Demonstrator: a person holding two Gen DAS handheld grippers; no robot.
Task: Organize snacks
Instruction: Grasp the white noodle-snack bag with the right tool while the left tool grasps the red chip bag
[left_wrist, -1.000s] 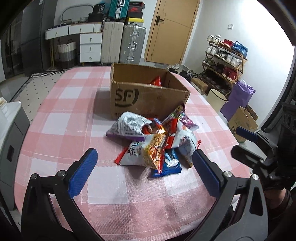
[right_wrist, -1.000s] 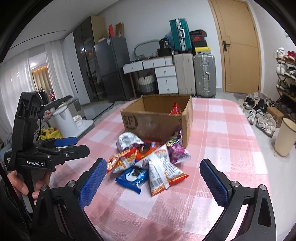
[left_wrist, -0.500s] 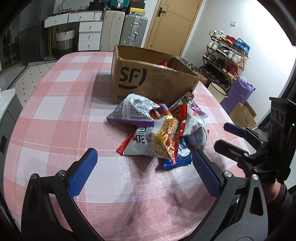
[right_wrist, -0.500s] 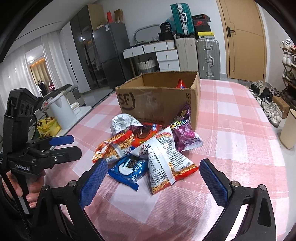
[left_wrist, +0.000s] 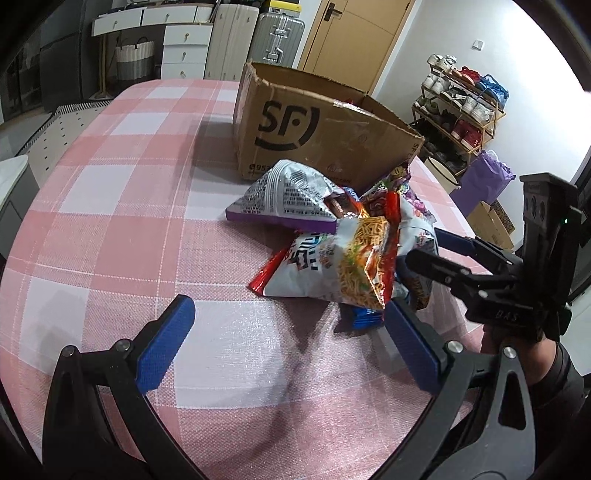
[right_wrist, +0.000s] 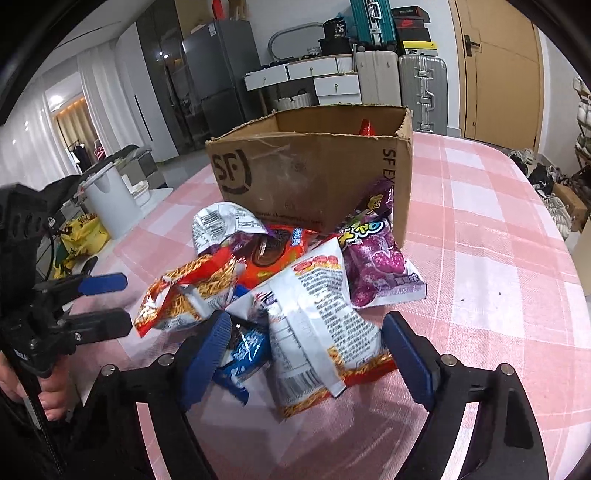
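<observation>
Pick-up step: right tongs closing around the white noodle-snack packet, not yet clamped; left tongs apart, empty; next, lift it into the brown cardboard box.

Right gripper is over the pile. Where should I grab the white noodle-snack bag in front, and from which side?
Grip the white noodle-snack bag across its puffed middle, coming down from above on the near side. It lies on top, tilted over the blue cookie pack. The right gripper already straddles it, jaws closing.

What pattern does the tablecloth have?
The tablecloth has pink and white checks, clearest in the left wrist view.
</observation>
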